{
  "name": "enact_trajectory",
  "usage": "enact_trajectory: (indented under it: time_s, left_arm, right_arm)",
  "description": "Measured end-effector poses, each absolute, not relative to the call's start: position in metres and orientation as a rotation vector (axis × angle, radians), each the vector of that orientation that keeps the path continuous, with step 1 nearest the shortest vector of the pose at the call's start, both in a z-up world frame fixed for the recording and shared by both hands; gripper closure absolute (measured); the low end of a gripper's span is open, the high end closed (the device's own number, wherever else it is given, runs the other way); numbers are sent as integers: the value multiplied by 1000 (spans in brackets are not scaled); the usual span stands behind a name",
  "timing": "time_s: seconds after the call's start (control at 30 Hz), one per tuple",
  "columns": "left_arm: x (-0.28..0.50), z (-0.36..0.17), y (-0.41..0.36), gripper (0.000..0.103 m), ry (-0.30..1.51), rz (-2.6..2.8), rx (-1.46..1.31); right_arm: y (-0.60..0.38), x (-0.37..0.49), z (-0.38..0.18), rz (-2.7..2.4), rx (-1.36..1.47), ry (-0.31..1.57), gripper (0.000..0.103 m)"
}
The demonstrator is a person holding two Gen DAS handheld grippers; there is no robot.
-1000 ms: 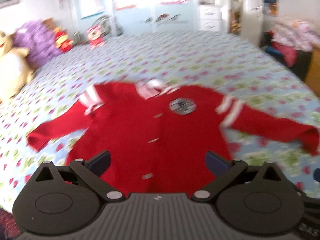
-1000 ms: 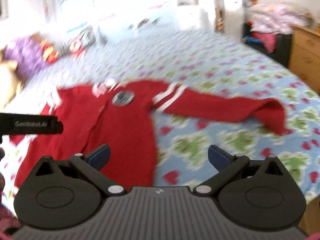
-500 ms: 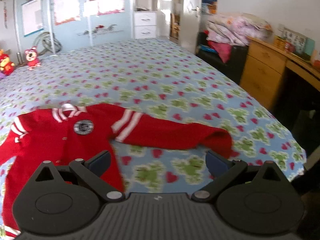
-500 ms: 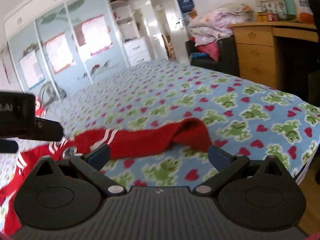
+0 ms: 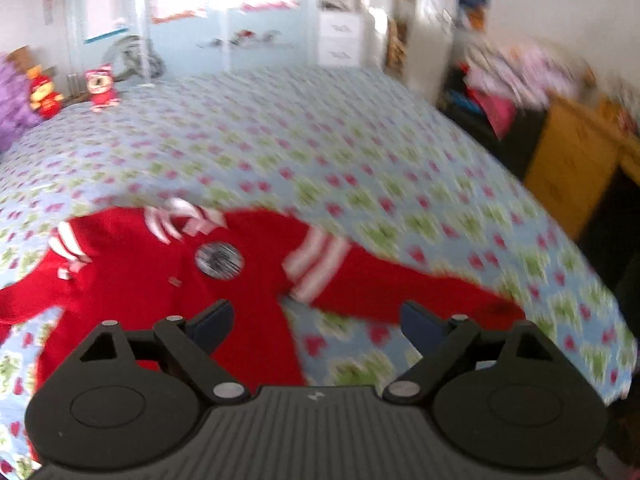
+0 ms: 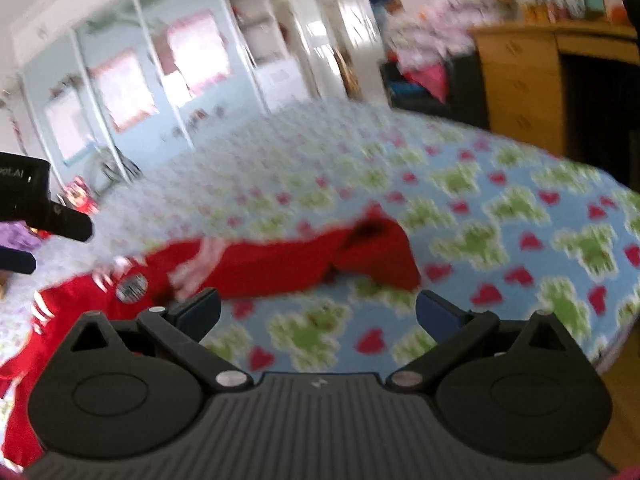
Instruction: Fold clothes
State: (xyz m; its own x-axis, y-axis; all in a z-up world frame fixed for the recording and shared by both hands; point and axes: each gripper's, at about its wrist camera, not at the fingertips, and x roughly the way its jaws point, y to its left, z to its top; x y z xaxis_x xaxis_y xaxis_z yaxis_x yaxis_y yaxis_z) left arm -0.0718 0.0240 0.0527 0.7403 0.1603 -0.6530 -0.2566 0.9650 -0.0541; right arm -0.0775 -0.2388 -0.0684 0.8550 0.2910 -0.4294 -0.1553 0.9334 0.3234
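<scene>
Patterned bedspread [image 5: 360, 152] lies bare beyond red jacket [image 5: 160, 280].

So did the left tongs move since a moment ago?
Yes. The left tongs swung left: the wooden dresser slid toward the view's right edge.

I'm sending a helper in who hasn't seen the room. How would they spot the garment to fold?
Look at the big bed with the frog-and-heart cover. Near its front edge lies a red jacket, spread flat with sleeves out. It alone has white-striped shoulders and a round chest badge.
</scene>
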Motion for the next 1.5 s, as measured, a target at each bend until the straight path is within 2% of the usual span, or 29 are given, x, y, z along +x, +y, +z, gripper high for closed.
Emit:
enact_trajectory:
  time_s: [0.17,0.27,0.47,0.63,0.87,1.07,1.23,1.5]
  left_arm:
    - [-128,97,108,8,602,350,-230]
    - [-164,98,145,7,607,451,-232]
    - [-214,70,204,7,643,529,-393]
    - [-247,57,230,7,640,549,-440]
    - [-280,12,266,7,653,519,-555]
    - [-287,-15,290,7,568,528,-556]
    - [-274,-51,314,7,584,520,-649]
    - [-254,-78,345,8,525,539,-748]
  right_arm:
    - [-233,-95,-68,329,340,420,2]
    - [-223,-100,-72,378,346,434,2]
    - [-179,-123,-57,478,254,427,2]
    - [-150,-148,-42,562,201,418,2]
    - [-110,-165,-39,596,131,466,2]
    - [-72,-169,-49,604,53,502,2]
    - [-47,-167,-64,596,-3,541,2]
    - [-33,-127,-77,527,-32,562,2]
